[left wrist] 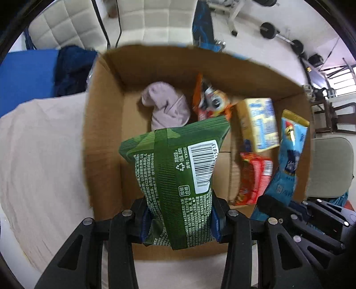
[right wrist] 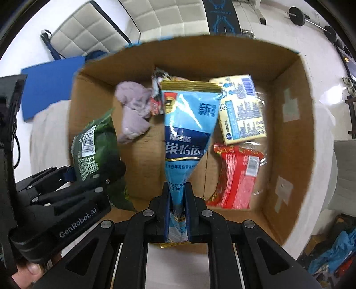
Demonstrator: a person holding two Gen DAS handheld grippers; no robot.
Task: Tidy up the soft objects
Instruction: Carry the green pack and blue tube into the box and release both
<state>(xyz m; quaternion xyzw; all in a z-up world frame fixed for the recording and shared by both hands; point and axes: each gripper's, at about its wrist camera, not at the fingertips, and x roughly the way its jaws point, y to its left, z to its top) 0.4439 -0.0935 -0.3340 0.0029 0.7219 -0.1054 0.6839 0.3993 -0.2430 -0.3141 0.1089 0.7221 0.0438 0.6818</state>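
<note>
Cardboard box point(left wrist: 104, 124) sits open under both grippers. Over its near-left corner the left gripper point(left wrist: 180, 219) pinches a green snack bag point(left wrist: 175, 177); above its middle the right gripper point(right wrist: 178, 206) clamps a blue Nestle pouch point(right wrist: 188, 131). On the box floor lie a lilac cloth point(right wrist: 133, 111), a yellow packet point(right wrist: 241, 111) and a red packet point(right wrist: 235, 175).

Likely home gym: barbell point(left wrist: 281, 35), padded chairs point(left wrist: 155, 20).

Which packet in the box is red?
The red snack packet lying flat on the cardboard box floor, below the yellow pack. The green and blue bags are gripper-held.
</note>
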